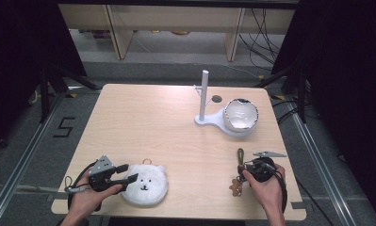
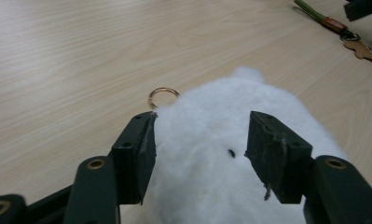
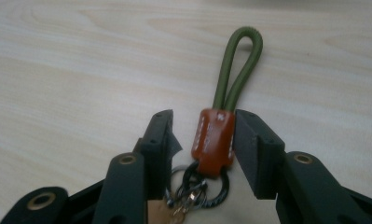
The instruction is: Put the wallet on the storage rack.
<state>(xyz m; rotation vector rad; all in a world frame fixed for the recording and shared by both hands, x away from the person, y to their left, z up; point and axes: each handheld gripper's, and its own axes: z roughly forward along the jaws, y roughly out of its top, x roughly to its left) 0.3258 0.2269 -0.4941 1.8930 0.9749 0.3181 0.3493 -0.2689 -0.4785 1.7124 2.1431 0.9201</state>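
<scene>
A white plush bear head (image 1: 145,184) lies near the table's front left, a gold ring (image 2: 163,97) at its top. My left gripper (image 1: 129,173) reaches it from the left. Its jaws straddle the fur (image 2: 211,163) wide apart, one brushing the edge, with no squeeze visible. At the front right lies a keychain (image 1: 240,169) with a green cord loop (image 3: 237,65), an orange clasp (image 3: 214,140), dark rings and a brown charm (image 1: 235,187). My right gripper (image 3: 204,119) stands open around the clasp, with a gap on one side.
A white stand with an upright post (image 1: 203,94) sits at the back right, its base holding a shiny white bowl (image 1: 241,114). A small dark round spot (image 1: 216,99) lies beside the post. The wooden table (image 1: 143,122) has its front edge close to both hands.
</scene>
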